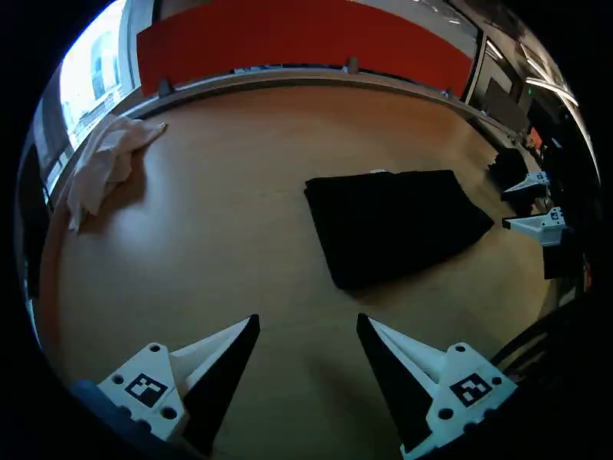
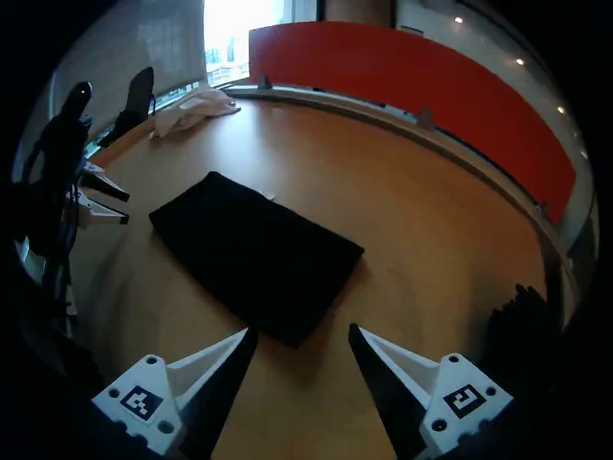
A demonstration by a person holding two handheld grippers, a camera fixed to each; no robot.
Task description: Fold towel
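A black towel lies folded flat on the wooden table, a rough rectangle right of centre in the left gripper view. The right gripper view has the same towel just beyond the fingertips. My left gripper hovers open over bare wood, short of the towel's near edge. My right gripper is open too, its tips just above the towel's near corner. The right gripper appears far off at the towel's right side, and the left gripper shows at the left edge of the right gripper view.
A crumpled pale cloth lies at the table's far left corner, also seen as the pale cloth near the window. A red partition runs along the table's far edge. A dark chair stands at the right.
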